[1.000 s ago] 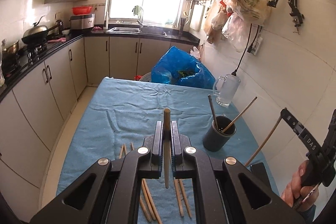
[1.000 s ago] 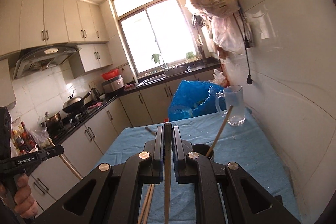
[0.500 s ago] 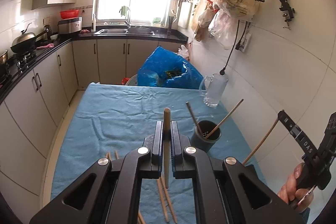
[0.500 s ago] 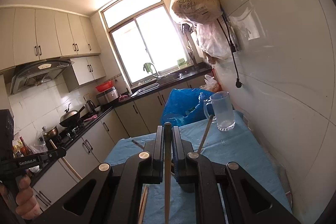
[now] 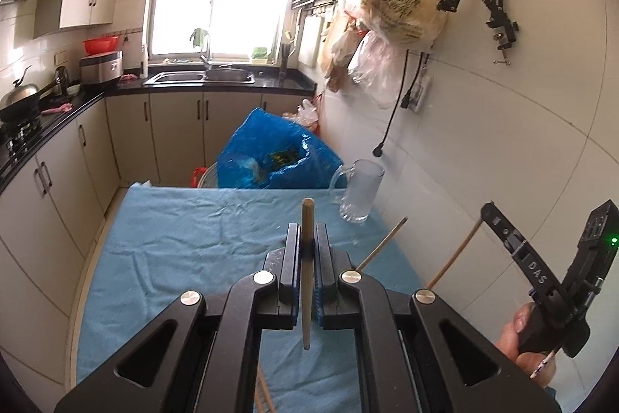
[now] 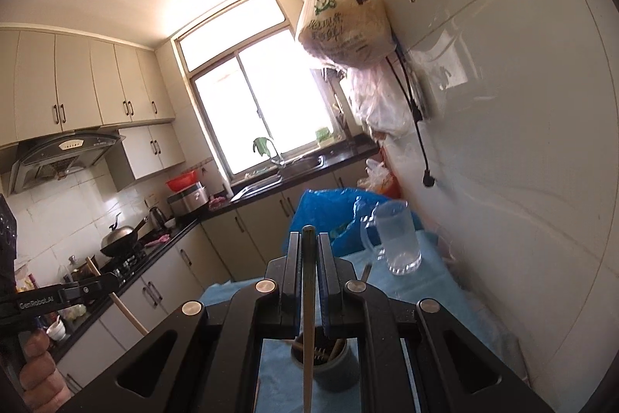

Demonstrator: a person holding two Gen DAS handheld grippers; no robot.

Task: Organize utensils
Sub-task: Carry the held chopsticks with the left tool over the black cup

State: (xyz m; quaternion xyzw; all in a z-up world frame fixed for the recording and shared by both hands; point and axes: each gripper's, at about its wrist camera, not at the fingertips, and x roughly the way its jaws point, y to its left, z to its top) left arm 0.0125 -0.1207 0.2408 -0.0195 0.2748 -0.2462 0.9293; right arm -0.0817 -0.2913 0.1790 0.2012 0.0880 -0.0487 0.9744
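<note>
My left gripper is shut on a wooden chopstick that stands upright between its pads, above the blue tablecloth. My right gripper is shut on another chopstick, whose lower end hangs just above a dark grey utensil cup holding several sticks. In the left wrist view the right gripper shows at the right with its chopstick, and a stick pokes up from the hidden cup. The left gripper shows at the left of the right wrist view.
A clear glass mug stands at the table's far right by the white tiled wall. A blue plastic bag sits behind the table's far edge. Bags hang from wall hooks. Kitchen counters and cabinets run along the left.
Both grippers have risen and tilted upward while holding their chopsticks. The cup has slid under the right gripper's body, and the loose chopsticks on the cloth have dropped out of the left view.
</note>
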